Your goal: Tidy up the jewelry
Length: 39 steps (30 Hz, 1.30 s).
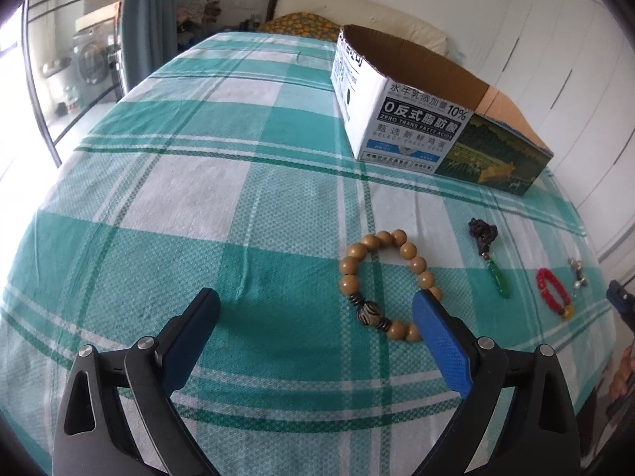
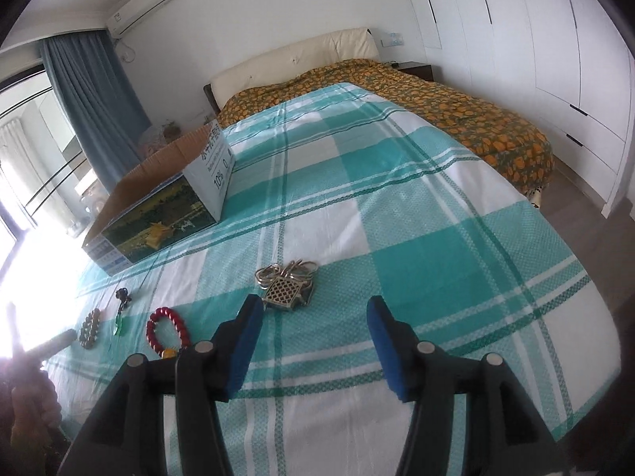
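Jewelry lies in a row on the green checked bedspread (image 1: 198,150). A wooden bead bracelet (image 1: 349,263) sits just ahead of my left gripper (image 1: 317,301), close to its right finger; the gripper is open and holds nothing. Further right lie a green pendant on a dark knotted cord (image 1: 499,277), a red bead bracelet (image 1: 543,281) and a small silver piece (image 1: 575,273). In the right wrist view, a metal lattice pendant with a cord (image 2: 283,287) lies just ahead of my right gripper (image 2: 315,305), by its left finger. That gripper is open, nothing between its pads.
An open cardboard box (image 1: 416,119) stands on the bed beyond the jewelry, also visible as the box (image 2: 158,214) at the left. White wardrobes (image 2: 535,39) line the right wall. A person's hand (image 2: 31,408) shows at the lower left. The bed edge (image 2: 587,317) drops off right.
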{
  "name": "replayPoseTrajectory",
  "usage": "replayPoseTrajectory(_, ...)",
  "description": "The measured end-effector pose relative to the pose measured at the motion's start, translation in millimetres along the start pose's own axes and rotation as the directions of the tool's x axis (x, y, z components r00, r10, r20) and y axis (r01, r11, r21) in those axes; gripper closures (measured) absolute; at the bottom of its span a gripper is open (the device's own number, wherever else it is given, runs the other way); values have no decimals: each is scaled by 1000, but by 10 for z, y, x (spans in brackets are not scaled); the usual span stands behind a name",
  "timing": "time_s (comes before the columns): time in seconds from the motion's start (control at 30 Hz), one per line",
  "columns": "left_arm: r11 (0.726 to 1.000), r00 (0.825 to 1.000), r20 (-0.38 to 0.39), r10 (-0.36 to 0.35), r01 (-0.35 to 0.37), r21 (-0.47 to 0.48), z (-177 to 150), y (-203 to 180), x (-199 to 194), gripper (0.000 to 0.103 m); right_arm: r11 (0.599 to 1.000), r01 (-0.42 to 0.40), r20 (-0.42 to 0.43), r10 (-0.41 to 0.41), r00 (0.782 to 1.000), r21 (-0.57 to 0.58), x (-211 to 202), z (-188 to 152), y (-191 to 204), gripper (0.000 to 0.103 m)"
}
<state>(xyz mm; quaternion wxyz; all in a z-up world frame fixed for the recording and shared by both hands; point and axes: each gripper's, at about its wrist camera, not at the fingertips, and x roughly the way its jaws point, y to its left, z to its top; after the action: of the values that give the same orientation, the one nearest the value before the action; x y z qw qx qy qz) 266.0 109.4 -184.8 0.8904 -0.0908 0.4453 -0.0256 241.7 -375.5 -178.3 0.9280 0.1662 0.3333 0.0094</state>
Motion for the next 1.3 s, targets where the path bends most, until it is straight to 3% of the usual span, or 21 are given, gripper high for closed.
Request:
replayPoseTrajectory(0.1, 991, 992, -6, 124, -124, 48, 8, -169, 67, 21, 1000, 0, 25, 1, 1000, -29, -19, -8, 77, 47)
replayPoseTrajectory(0.13, 984, 986, 1, 165, -164, 73, -14, -239, 76, 30, 1000, 11, 25, -10, 1000, -29, -16, 5, 77, 47)
replayPoseTrajectory(0.2, 983, 989, 25, 149, -150, 103, -76, -348, 37, 55, 998, 50, 2, -50, 999, -29, 17, 14, 73, 47)
replayPoseTrajectory(0.23, 984, 991, 31, 132, -135, 117, -104, -396, 18, 76, 997, 74, -16, -75, 997, -33, 46, 1, 73, 47)
replayPoseTrajectory(0.27, 983, 992, 33, 125, -128, 130, -124, -442, 9, 91, 996, 87, -33, -88, 996, -37, 78, -23, 78, 47)
replayPoseTrajectory(0.33, 977, 988, 42, 149, -153, 146, -146, -507, 3, 91, 995, 83, -56, -86, 995, -46, 149, -66, 109, 47)
replayPoseTrajectory(0.57, 993, 997, 18, 79, -80, 86, -133, -446, -33, 91, 996, 91, -108, -90, 990, 10, 529, 57, 292, 47)
replayPoseTrajectory(0.67, 994, 997, 16, 71, -72, 78, -131, -429, -39, 91, 984, 161, -106, -167, 980, -71, 677, 78, 474, 48)
replayPoseTrajectory(0.7, 995, 998, 13, 65, -66, 73, -129, -421, -47, 91, 980, 174, -104, -184, 977, -95, 687, 79, 511, 69)
replayPoseTrajectory(0.73, 996, 998, 9, 56, -56, 66, -119, -397, -51, 91, 976, 184, -102, -196, 975, -113, 684, 69, 531, 71)
replayPoseTrajectory(0.9, 999, 1000, 5, -15, 15, 42, -76, -380, -214, 92, 991, 102, -107, -111, 988, -92, 444, 80, 483, 73)
replayPoseTrajectory(1.07, 995, 995, 41, -92, 90, 45, 137, -465, -507, 92, 995, -10, -68, 3, 998, -99, 57, 345, 615, 73)
replayPoseTrajectory(1.3, 983, 976, 123, -182, 176, 56, 722, -534, -996, 92, 978, -122, 4, 124, 992, -170, -296, 834, 1027, 73)
